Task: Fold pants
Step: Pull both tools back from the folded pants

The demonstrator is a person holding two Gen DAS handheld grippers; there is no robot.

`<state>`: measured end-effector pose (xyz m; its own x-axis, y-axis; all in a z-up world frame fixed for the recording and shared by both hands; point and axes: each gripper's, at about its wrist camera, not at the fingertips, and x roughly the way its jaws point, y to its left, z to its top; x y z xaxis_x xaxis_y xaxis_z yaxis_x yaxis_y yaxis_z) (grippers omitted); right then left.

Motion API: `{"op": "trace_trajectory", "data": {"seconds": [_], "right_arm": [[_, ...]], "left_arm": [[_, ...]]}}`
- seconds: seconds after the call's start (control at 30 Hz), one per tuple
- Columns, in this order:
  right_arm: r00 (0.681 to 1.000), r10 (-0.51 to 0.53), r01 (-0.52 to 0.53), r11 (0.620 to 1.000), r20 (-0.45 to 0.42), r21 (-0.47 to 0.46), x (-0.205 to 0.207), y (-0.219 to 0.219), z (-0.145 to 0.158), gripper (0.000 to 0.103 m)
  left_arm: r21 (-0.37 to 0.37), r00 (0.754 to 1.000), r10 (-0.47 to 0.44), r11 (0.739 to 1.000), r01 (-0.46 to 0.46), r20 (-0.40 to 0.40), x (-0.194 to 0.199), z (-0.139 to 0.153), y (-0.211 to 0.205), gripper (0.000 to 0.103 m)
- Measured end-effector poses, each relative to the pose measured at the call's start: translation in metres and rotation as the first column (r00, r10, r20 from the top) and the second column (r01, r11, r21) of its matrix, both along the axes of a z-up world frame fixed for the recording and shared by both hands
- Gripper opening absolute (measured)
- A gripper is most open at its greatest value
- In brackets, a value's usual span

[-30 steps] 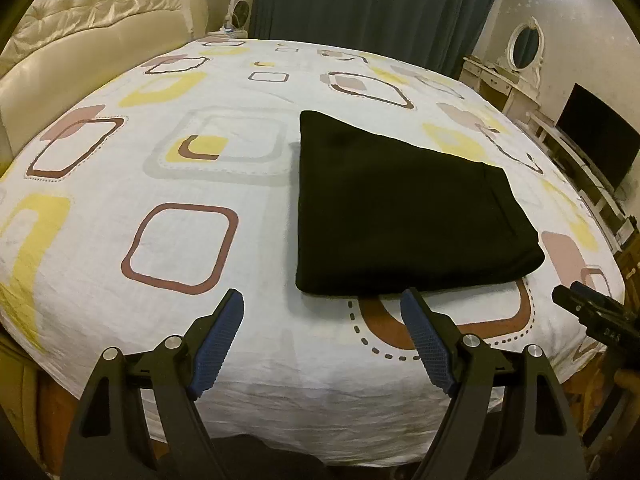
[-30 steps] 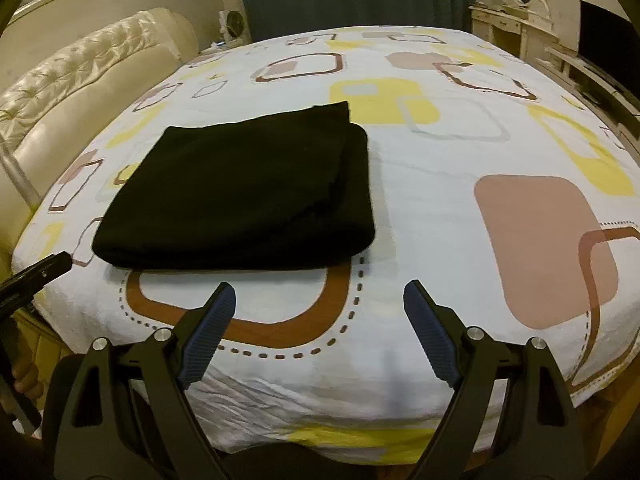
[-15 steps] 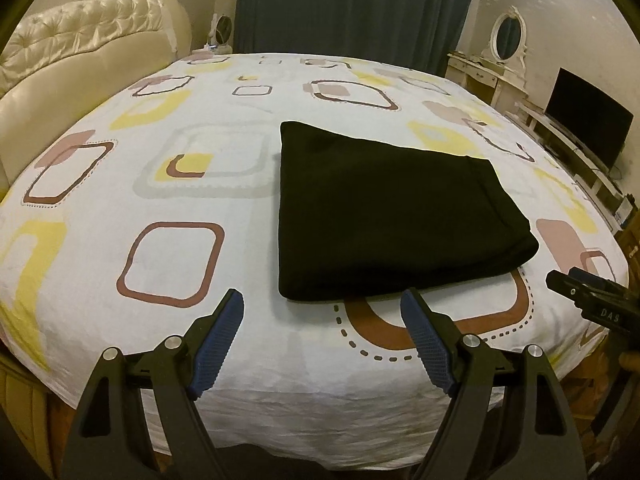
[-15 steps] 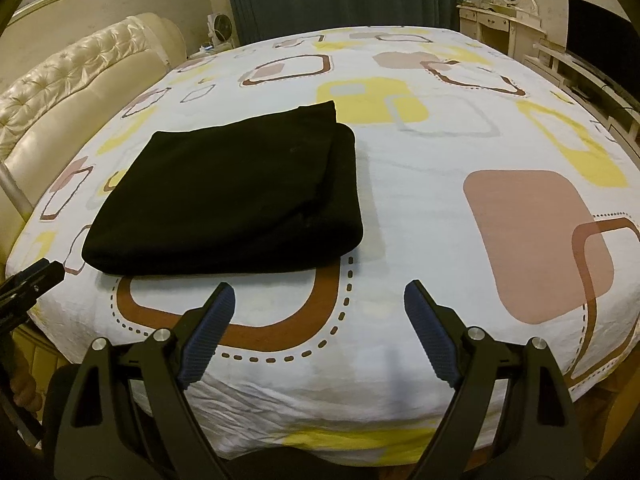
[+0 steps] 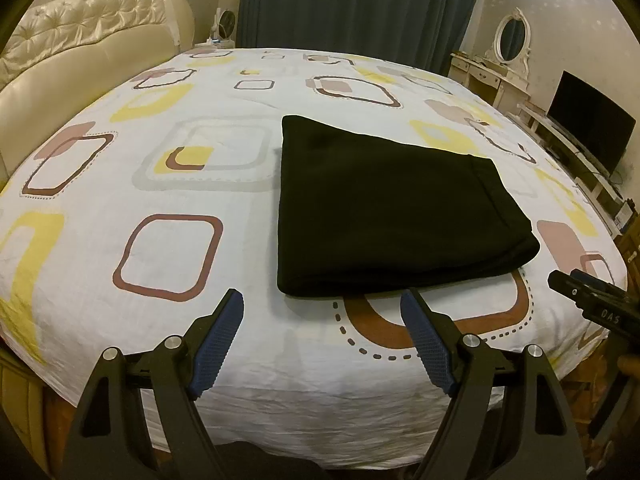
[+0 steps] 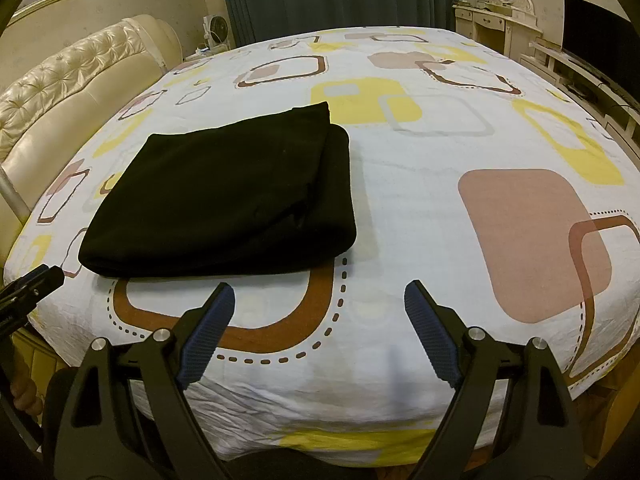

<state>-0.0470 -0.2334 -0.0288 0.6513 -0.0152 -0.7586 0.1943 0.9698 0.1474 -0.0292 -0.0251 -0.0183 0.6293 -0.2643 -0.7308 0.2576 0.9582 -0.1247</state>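
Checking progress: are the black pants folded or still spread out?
Folded: the black pants lie as a compact layered rectangle on the bed, untouched.

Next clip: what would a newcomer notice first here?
Black pants, folded into a neat rectangle, lie near the front edge of a bed with a white sheet printed in squares. Both tools, left and right, hover open just short of it, holding nothing.
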Motion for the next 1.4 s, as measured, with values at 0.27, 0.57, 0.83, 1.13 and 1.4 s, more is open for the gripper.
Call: {"op": "trace_trajectory", "data": {"seconds": [0.27,0.57,0.83,1.13,1.4], "right_arm": [[1.000,0.004,-0.004,1.000,-0.006,-0.005,0.0004,0.0023,-0.0007,0.087],[1.000,0.006,-0.006,1.000,-0.012,-0.008,-0.0003,0.0050,-0.0034,0.087],[1.000,0.009,-0.009,1.000,-0.014,-0.012,-0.0006,0.0081,-0.0051,0.087],[1.000,0.009,-0.010,1.000,-0.015,-0.013,-0.0007,0.0083,-0.0053,0.087],[1.000,0.012,-0.012,1.000,-0.022,-0.014,-0.0012,0.0093,-0.0082,0.087]], "left_arm": [[-0.005,1.000,0.012,1.000,-0.012,0.002,0.0014,0.0006,0.0002,0.080],[-0.020,0.999,0.028,0.999,-0.029,-0.016,0.0042,-0.0008,0.0051,0.080],[-0.023,0.999,0.030,0.999,-0.030,-0.017,0.0044,-0.0004,0.0063,0.080],[-0.017,0.999,0.033,0.999,-0.033,-0.015,0.0045,-0.0004,0.0074,0.080],[-0.020,0.999,0.027,0.999,-0.027,-0.020,0.0036,-0.0009,0.0072,0.080]]}}
